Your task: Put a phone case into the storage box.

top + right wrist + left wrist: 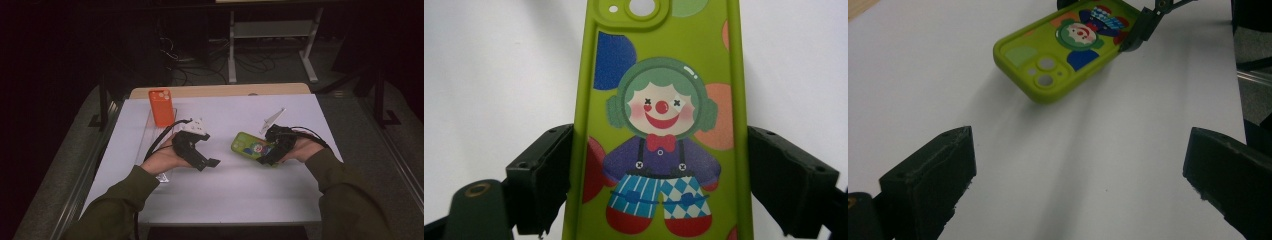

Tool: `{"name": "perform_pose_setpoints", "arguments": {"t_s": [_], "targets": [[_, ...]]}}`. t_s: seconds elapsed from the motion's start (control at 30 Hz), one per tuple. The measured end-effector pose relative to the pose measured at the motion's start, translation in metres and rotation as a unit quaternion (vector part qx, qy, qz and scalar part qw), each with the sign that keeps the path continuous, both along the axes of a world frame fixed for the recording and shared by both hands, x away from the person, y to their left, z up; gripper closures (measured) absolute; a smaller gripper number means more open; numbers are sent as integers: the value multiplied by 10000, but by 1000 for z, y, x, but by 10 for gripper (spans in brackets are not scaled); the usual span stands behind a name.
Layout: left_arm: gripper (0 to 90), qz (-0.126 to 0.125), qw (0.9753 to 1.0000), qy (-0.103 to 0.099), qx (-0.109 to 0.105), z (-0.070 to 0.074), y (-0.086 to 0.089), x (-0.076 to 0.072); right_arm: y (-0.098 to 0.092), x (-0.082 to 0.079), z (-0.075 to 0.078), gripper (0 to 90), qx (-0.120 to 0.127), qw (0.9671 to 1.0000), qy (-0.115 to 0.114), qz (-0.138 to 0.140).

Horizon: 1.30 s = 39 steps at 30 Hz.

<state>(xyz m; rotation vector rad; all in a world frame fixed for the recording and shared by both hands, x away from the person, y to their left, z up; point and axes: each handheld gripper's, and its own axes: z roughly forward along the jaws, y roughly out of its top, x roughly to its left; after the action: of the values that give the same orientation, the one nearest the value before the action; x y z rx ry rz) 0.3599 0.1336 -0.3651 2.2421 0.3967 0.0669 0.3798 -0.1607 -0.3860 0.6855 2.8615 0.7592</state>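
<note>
A lime-green phone case (248, 145) printed with a clown lies right of the white table's middle. My right gripper (268, 152) is shut on it, one black jaw against each long side (659, 150). The case (659, 75) points its camera holes away from the hand. In the left gripper view the case (1063, 50) sits tilted over its shadow, with one of the right gripper's fingers (1138, 31) at its far edge. My left gripper (210, 149) rests left of the case, open, with bare table between its jaws (1078, 150).
An orange phone case (161, 107) stands at the back left, on a clear plastic tray (150, 132) that runs along the table's left side. A small clear plastic piece (272, 119) lies behind the right hand. A wooden strip (220, 90) edges the table's far side.
</note>
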Motion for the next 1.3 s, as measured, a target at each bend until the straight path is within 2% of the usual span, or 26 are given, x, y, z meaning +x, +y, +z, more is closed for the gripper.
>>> {"name": "perform_pose_setpoints", "arguments": {"t_s": [0.23,0.53,0.77,0.8,0.9,1.0,1.17,1.3], "targets": [[3,-99,9999,-44,76,-1,-2,2,12,-4,-2,154,-2,9992,22,406],[3,-267,9995,-58,148,-5,-5,6,32,-9,0,154,-65,9953,56,962],[3,-534,9984,-26,169,-9,-10,5,49,-14,5,154,-125,9901,7,1401],[3,-639,9977,-84,206,-10,-11,5,51,-14,6,154,-120,9897,11,1430],[3,-739,9969,-57,255,-12,-14,3,58,-16,8,154,-134,9866,0,1624],[3,-963,9948,-90,321,-14,-17,1,62,-17,10,154,-148,9844,1,1754],[3,-991,9945,-12,329,-19,-23,-2,69,-18,14,154,-118,9814,-50,1914],[3,-1083,9933,24,398,-22,-26,-3,72,-20,16,154,-103,9795,-50,2009]]}}
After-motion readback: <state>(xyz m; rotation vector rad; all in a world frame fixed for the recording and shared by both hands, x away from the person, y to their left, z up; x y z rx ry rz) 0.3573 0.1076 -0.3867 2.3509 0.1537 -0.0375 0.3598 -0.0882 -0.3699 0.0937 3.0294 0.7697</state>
